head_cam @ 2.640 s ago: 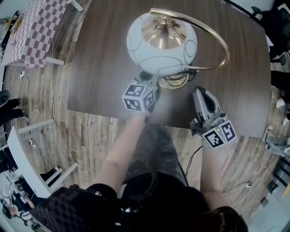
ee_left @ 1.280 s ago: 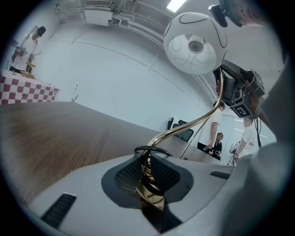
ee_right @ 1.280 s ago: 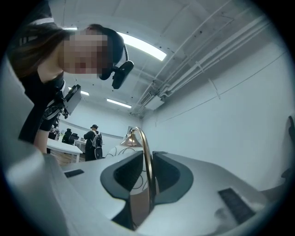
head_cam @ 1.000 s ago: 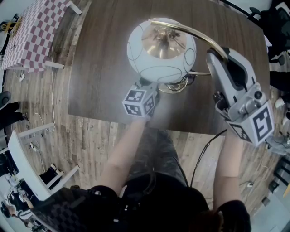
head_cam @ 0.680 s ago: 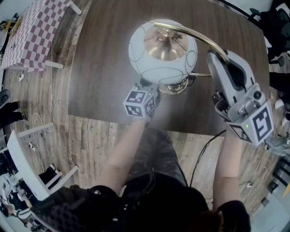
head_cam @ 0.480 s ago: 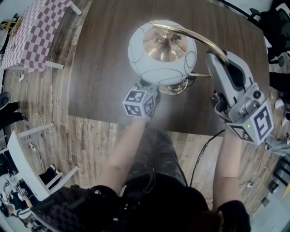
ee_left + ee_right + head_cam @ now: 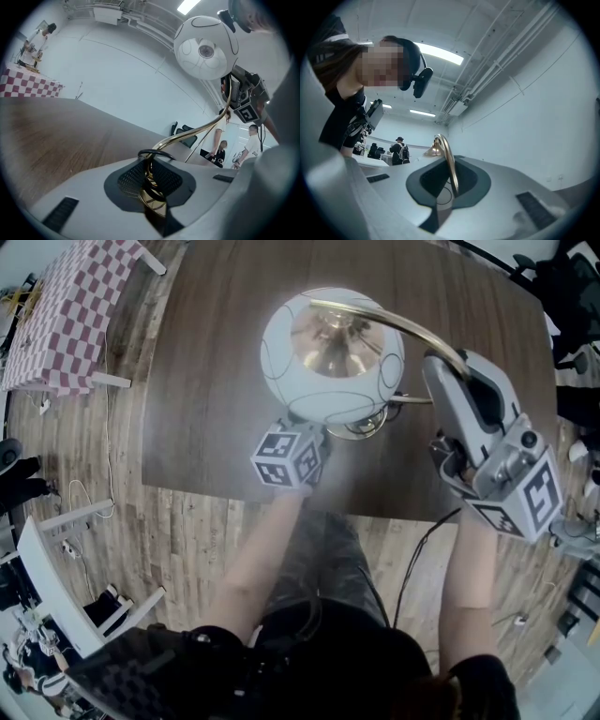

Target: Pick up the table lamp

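The person bends over the near edge of a dark wooden counter (image 7: 216,352) with one tool in each hand. The left gripper (image 7: 152,171) is low, under the lamp's shade, and points at the foot of the table lamp (image 7: 333,352). Its grey fingers (image 7: 89,197) are closing, and between them sits the brass foot (image 7: 152,199) with a loop of black cord (image 7: 157,153) just above it. The brass fills the narrow gap and both pads touch it.

The right gripper (image 7: 450,178) is higher and to the right, with its tip turned a little upward. Its fingers (image 7: 511,187) are drawn close together and they pinch the thin brass arm (image 7: 449,159), which passes straight through the gap between the pads.

From there the arm curves up and over in a wide arc to the top of the white round shade (image 7: 328,381), which has thin dark lines on it. The shade hangs above the foot, so the lamp stands near the front middle of the counter, between the two tools.

Beyond the counter, at the far left, a red and white checked cloth (image 7: 56,315) covers another table on the wooden floor (image 7: 187,531).
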